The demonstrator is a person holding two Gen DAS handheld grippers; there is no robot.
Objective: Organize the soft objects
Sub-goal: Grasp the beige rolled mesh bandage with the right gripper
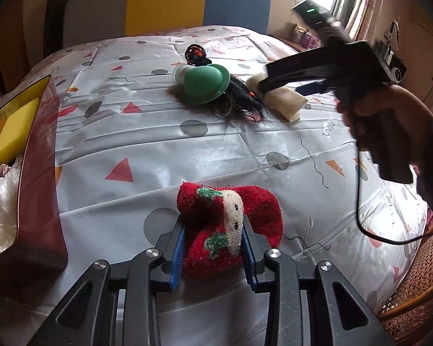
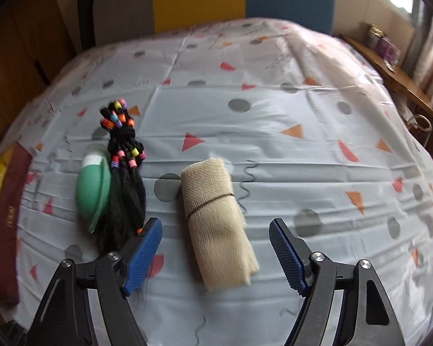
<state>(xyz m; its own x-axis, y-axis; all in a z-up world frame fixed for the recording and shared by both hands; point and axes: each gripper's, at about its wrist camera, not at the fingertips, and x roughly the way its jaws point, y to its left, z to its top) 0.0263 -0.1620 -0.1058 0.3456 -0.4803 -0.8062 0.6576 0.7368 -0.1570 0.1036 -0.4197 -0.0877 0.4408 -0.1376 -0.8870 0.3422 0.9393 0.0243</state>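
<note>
The left hand-held gripper (image 1: 213,248) is clenched on the red sock (image 1: 231,230), just beside the maroon box (image 1: 40,173) on the bench (image 1: 158,144). The right hand-held gripper (image 2: 215,253) stands released astride the beige roll (image 2: 216,219) (pads not touching). It should descend centred, clear of the black hairpiece (image 2: 127,190), before closing.

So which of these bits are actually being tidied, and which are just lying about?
Being tidied:
- red sock, squeezed in the left gripper
- beige rolled cloth, between the right gripper's open fingers
- black beaded hairpiece
- green cap
- red box, already holding soft things

Just lying about:
- patterned tablecloth
- chair
</note>
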